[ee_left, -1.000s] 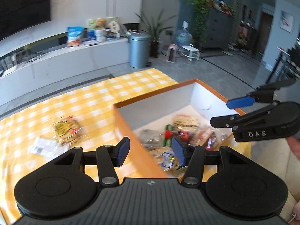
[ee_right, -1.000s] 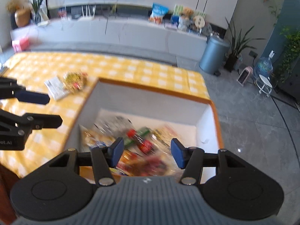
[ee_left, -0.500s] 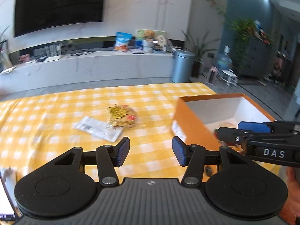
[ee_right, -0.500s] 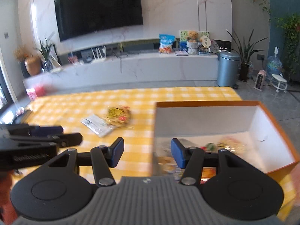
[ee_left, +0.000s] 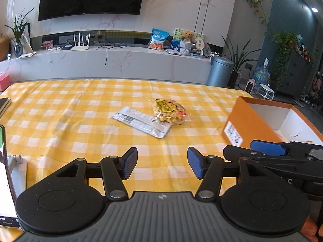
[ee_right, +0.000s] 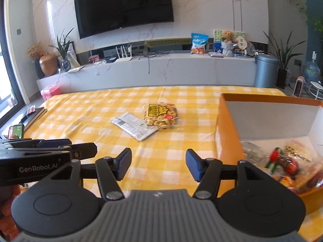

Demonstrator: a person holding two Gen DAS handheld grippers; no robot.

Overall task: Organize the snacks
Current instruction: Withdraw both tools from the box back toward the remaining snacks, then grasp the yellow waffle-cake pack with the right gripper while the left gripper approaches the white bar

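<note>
Two snacks lie mid-table on the yellow checked cloth: a clear bag of yellow puffs (ee_left: 168,111) (ee_right: 159,115) resting partly on a flat silver packet (ee_left: 141,122) (ee_right: 132,126). The orange box (ee_left: 248,125) (ee_right: 226,125) stands to their right, with several snacks (ee_right: 282,161) inside it. My left gripper (ee_left: 162,162) hovers short of the two snacks, its jaws opening with nothing between them. My right gripper (ee_right: 158,164) is beside it, near the box's left wall, jaws also opening and empty. Each view shows the other gripper from the side: right gripper (ee_left: 238,148), left gripper (ee_right: 82,145).
A phone on a stand (ee_left: 4,171) (ee_right: 16,131) sits at the table's near left. Dark books (ee_left: 4,102) lie at the left edge. Beyond the table are a white TV console and a grey bin (ee_left: 220,72).
Both views have swung left and down, from looking into the orange box to facing the two snacks on the cloth. Both pairs of jaws stand slightly wider.
</note>
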